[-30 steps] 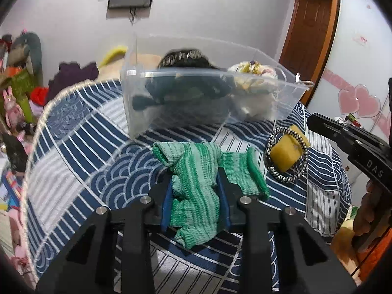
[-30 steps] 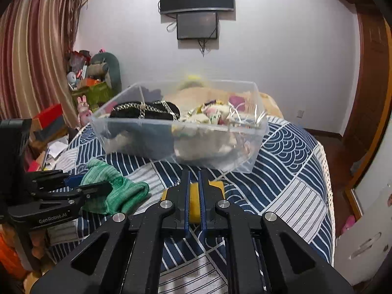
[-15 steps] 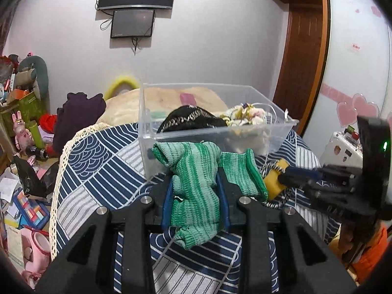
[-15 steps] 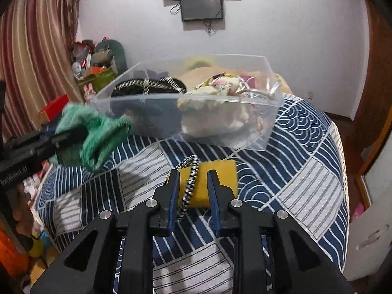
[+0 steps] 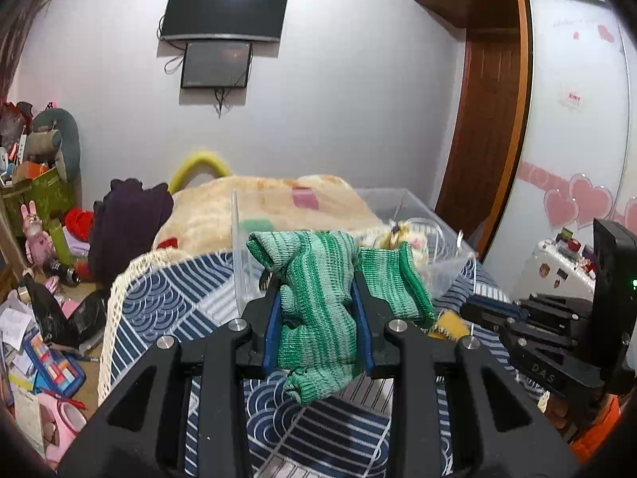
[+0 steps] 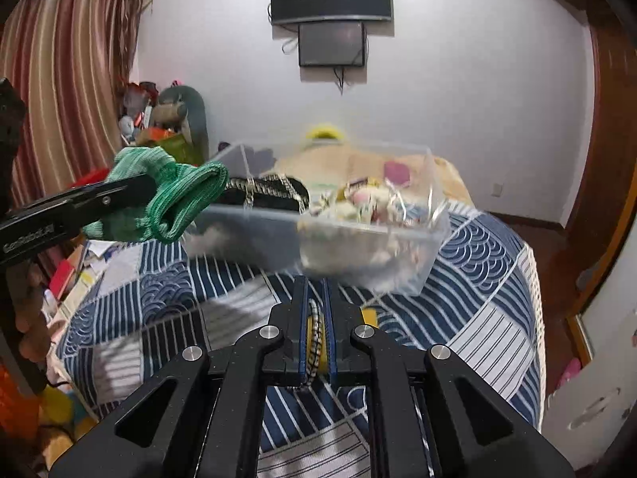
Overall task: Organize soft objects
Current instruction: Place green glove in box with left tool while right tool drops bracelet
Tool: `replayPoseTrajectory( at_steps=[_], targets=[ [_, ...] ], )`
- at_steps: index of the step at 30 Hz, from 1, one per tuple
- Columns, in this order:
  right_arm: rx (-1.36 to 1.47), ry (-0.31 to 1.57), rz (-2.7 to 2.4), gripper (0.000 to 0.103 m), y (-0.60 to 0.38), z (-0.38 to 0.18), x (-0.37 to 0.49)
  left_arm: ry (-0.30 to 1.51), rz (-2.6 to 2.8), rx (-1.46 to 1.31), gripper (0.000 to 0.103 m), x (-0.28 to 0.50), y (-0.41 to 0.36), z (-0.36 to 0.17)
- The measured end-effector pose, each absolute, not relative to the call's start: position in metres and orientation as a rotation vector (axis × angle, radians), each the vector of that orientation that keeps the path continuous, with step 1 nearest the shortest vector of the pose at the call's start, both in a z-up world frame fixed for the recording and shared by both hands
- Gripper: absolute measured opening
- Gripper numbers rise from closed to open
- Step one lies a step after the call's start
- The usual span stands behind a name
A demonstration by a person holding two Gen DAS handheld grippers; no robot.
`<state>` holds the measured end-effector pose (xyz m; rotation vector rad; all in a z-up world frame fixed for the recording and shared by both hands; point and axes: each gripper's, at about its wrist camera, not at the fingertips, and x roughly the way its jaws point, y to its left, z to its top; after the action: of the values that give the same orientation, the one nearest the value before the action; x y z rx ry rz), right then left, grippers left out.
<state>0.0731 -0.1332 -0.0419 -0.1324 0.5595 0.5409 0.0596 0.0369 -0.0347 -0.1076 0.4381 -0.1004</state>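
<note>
My left gripper is shut on a green knitted cloth and holds it in the air, near the front left corner of a clear plastic bin; it also shows in the right wrist view. My right gripper is shut on a black-and-white braided band with a yellow piece behind it, just in front of the bin. The bin holds a black braided item and pale soft things.
The bin stands on a bed with a blue-and-white patterned cover. A beige blanket and a purple garment lie behind. Clutter covers the floor at the left. A wooden door is at the right.
Both grippers have risen from the cover with their loads. The green cloth has come up to bin-rim height. My right gripper has closed tighter on the band.
</note>
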Motion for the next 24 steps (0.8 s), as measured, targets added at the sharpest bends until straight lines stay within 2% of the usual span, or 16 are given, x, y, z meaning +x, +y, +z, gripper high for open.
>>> replayPoseTrajectory(
  at_steps=[2, 3, 4, 5, 8, 9, 13, 24],
  targets=[
    [-0.134, 0.563, 0.548, 0.007, -0.135, -0.041, 0.074, 0.419, -0.093, -0.098, 0.032, 0.060, 0.037, -0.030],
    [-0.139, 0.590, 0.562, 0.011, -0.135, -0.044, 0.076, 0.411, -0.086, -0.092, 0.032, 0.062, 0.037, -0.028],
    [-0.143, 0.611, 0.566, 0.023, -0.132, -0.046, 0.080, 0.408, -0.083, -0.089, 0.032, 0.063, 0.036, -0.027],
    [-0.151, 0.647, 0.559, 0.027, -0.129, -0.053, 0.084, 0.406, -0.078, -0.088, 0.032, 0.066, 0.036, -0.026],
    [-0.181, 0.684, 0.552, 0.030, -0.121, -0.069, 0.087, 0.404, -0.068, -0.090, 0.032, 0.072, 0.038, -0.027],
    [-0.189, 0.690, 0.554, 0.029, -0.119, -0.072, 0.087, 0.407, -0.062, -0.092, 0.032, 0.074, 0.040, -0.028],
    [-0.198, 0.678, 0.528, 0.008, -0.117, -0.080, 0.090, 0.423, -0.046, -0.117, 0.032, 0.088, 0.047, -0.031],
    [-0.145, 0.584, 0.522, 0.006, -0.125, -0.053, 0.081, 0.467, -0.048, -0.133, 0.032, 0.135, 0.047, -0.026]
  ],
)
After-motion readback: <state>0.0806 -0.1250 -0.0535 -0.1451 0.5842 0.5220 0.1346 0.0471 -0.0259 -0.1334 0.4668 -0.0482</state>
